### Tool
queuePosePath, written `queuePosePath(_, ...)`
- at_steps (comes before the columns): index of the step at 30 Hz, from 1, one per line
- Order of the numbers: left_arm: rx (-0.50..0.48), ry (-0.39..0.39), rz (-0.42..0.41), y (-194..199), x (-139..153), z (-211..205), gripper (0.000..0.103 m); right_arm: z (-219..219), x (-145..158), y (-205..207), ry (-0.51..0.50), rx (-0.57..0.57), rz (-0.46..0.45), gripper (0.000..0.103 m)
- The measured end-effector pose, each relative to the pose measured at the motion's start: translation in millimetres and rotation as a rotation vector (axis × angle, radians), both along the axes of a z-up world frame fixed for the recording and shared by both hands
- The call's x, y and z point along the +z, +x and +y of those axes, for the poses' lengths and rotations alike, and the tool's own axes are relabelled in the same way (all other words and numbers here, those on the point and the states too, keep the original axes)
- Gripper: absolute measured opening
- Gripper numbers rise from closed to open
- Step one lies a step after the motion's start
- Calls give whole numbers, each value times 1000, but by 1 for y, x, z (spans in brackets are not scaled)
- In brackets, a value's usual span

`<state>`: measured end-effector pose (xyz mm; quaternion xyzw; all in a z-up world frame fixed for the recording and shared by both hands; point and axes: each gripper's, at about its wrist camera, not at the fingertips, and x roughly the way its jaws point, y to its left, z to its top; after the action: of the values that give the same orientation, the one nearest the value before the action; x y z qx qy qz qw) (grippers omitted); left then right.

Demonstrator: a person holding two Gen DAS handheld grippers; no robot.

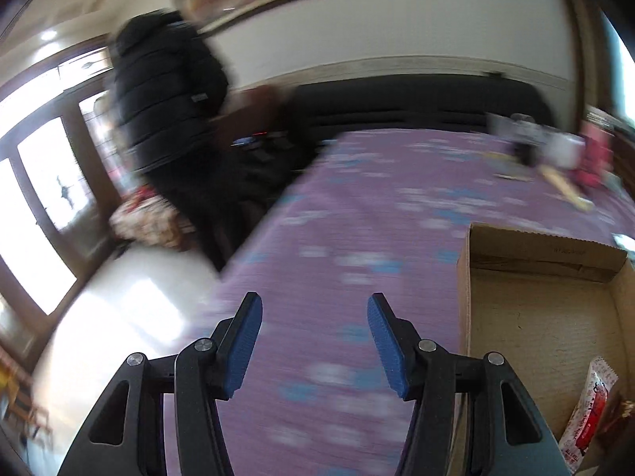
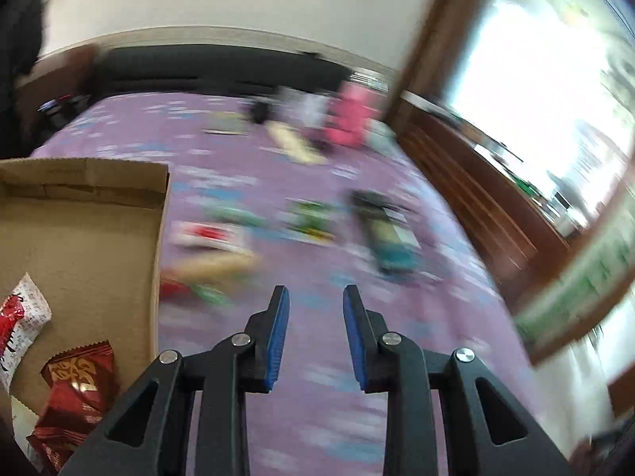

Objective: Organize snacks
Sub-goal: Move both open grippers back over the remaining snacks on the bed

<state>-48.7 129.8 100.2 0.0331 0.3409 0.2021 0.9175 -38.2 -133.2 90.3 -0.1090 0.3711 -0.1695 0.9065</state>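
we have both tongs empty over the purple patterned bed cover (image 2: 301, 396): the left tongs (image 1: 314, 347) stand wide apart, the right tongs (image 2: 316, 337) are parted more narrowly, nothing between the blue pads of either. the cardboard box (image 2: 79, 214) sits on the cover between the two tools and already holds a white-and-red snack packet (image 2: 20, 317) and a dark red snack packet (image 2: 77, 388). more snacks lie loose to the right of the box, heavily blurred: a red-and-white packet (image 2: 210, 236), a tan packet (image 2: 218, 263), a green one (image 2: 311, 220) and a dark teal one (image 2: 387, 234). we judge we are between placements, swinging out for the next pick. the next move calls for steadying the right tongs, lowering over the nearest loose packet and straddling it before closing.
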Motion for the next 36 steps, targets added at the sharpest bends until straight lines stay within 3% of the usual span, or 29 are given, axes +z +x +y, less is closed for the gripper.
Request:
queuePosePath(7, -298, -32, 97, 15, -26, -168, 59, -155, 0, -56, -84, -281, 55, 27)
queuePosePath(10, -359, -34, 132, 15, -38, -222, 59, -202, -8, -66, -126, -329, 88, 27)
queuePosePath(13, -361, -15, 157, 19, -50, -258, 58, -236, -19, -64, -129, -343, 110, 27)
queuePosePath(25, -147, 26, 113, 78, -70, -284, 58, -276, -47, 43, -167, -224, 83, 27)
queuePosePath(28, -164, 47, 145, 85, -72, -286, 60, -286, -52, 59, -111, -192, 121, 28)
queuePosePath(30, -183, 44, 178, 81, -70, -284, 64, -297, -44, 54, -62, -201, 94, 29)
queuePosePath(32, -227, 32, 218, 75, -68, -279, 67, -304, -34, 50, -49, -201, 81, 40)
queuePosePath(36, -287, -5, 266, 54, -62, -256, 70, -307, -1, 28, 25, -133, 35, 49)
